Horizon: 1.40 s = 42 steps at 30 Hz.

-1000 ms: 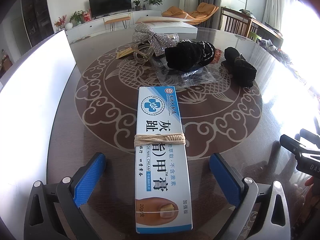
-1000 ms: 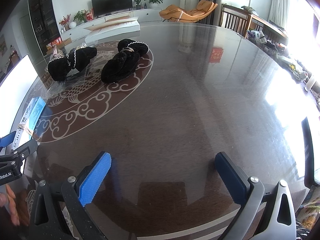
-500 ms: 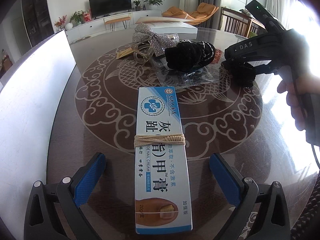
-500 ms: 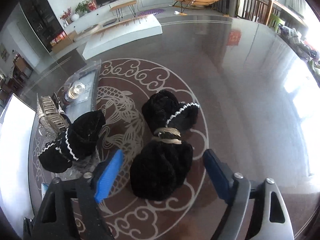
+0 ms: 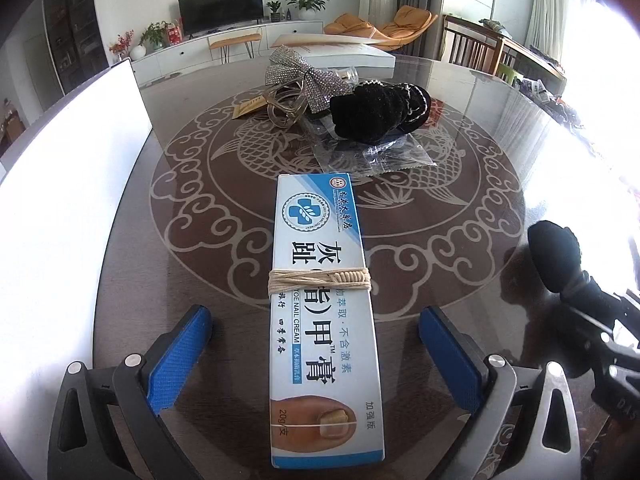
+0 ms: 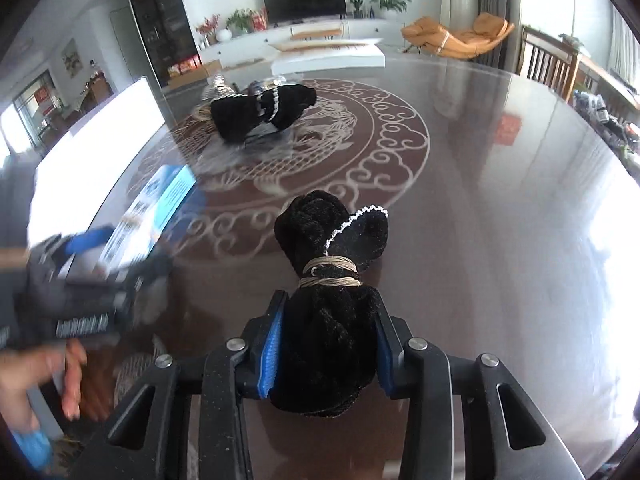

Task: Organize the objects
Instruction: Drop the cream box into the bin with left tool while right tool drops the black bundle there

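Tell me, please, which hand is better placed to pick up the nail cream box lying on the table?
Left. The left tool is open, with the nail cream box lying right between its blue pads. The right tool is closing on a black velvet bundle, well off to the side of the box.

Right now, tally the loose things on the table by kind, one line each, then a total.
Black velvet bundles: 2 – one on the table, one between the right gripper's closing jaws
Nail cream box: 1
Rhinestone bow: 1
Clear hair claw: 1
Clear plastic bag: 1
Total: 6
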Available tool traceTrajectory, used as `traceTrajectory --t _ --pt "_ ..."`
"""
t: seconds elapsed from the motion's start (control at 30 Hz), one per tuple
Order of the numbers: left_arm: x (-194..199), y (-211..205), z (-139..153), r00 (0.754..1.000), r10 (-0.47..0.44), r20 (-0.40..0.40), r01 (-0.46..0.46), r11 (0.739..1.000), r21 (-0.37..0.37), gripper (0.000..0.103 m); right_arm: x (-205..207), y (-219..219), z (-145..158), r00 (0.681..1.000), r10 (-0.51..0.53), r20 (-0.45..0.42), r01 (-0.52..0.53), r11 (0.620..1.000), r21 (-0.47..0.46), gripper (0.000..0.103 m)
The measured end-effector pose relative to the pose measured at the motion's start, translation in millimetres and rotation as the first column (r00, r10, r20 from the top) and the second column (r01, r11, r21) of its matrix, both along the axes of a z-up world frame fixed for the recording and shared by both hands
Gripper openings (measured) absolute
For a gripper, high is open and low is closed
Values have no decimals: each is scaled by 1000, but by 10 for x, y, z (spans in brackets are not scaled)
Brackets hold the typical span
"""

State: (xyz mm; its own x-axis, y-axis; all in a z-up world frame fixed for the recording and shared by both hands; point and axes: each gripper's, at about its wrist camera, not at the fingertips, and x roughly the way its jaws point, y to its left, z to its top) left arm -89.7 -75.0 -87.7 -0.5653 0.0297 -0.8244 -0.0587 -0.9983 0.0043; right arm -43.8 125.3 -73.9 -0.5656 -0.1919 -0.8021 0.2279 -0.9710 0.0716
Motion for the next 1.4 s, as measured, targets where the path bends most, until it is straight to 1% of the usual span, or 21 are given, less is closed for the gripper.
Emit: traceTrajectory --t 0.03,0.1,0.23,0.3,0.37,0.4,0.43,0.47,0.5,0.57,0.63,0.7,0.83,0.93,1.0,1.07,1.17,1.23,1.33,1.37,1.4 --pt "-3 2 3 1000 0 1 0 1000 0 103 14 -16 -10 1000 -6 6 6 1000 3 60" --pt "-8 6 8 1000 -1 5 1 1000 -2 103 -14 -12 -25 1000 -4 22 4 1000 -1 79" --pt "-117 9 31 995 -40 90 41 999 -6 103 -64 49 -12 999 -32 37 32 999 -18 79" --pt "-175 7 26 993 -50 107 51 999 -8 103 -95 66 -12 997 -44 59 47 998 -45 79" --pt "-201 23 29 993 -56 102 58 998 -13 99 -119 26 -1 996 -38 77 41 999 -36 68" --pt "-182 30 49 995 -63 78 64 998 -12 89 -134 -16 3 997 -28 75 29 1000 -4 45" --pt "-137 47 92 996 -71 47 72 997 -13 58 -150 -39 4 997 -26 76 25 1000 11 36" --pt "-109 60 124 997 -77 33 77 997 -18 44 -160 -41 -4 996 -28 81 28 1000 1 36" --pt "-84 68 131 996 -77 38 78 997 -24 44 -147 -21 0 996 -31 88 33 999 -21 35" --pt "13 29 157 997 -76 19 75 997 9 43 -100 46 7 993 -34 116 46 994 -100 34" --pt "143 -76 248 998 -60 -1 59 994 87 43 -14 112 55 991 -22 133 51 975 -217 33" --pt "304 -179 422 998 -47 -36 52 985 166 43 79 116 169 992 0 125 37 955 -293 33" --pt "668 -447 930 991 -23 -134 61 958 281 43 170 -100 508 994 56 89 -19 927 -374 33" --pt "896 -802 1320 979 26 -203 39 950 310 43 223 -562 846 987 158 30 -133 909 -394 33" --pt "1037 -1127 1532 968 79 -238 -6 956 292 43 262 -962 1056 970 242 -2 -221 883 -414 33" --pt "1138 -1478 1638 958 143 -247 -77 963 257 43 330 -1416 1222 941 336 -28 -315 845 -432 33" --pt "1233 -2049 1596 935 267 -234 -230 958 172 43 405 -2140 1363 882 470 -42 -440 786 -435 33" --pt "1317 -2424 1475 915 348 -202 -325 936 137 44 450 -2572 1382 846 531 -47 -499 759 -419 33" --pt "1394 -2807 1207 875 468 -127 -467 883 43 48 479 -3141 1272 797 604 -8 -549 719 -426 37" --pt "1407 -2904 1111 861 500 -93 -500 866 24 58 503 -3260 1192 784 621 20 -559 719 -413 40" --pt "1422 -2986 1029 848 525 -69 -525 851 19 66 513 -3386 1115 775 629 54 -565 729 -385 51"
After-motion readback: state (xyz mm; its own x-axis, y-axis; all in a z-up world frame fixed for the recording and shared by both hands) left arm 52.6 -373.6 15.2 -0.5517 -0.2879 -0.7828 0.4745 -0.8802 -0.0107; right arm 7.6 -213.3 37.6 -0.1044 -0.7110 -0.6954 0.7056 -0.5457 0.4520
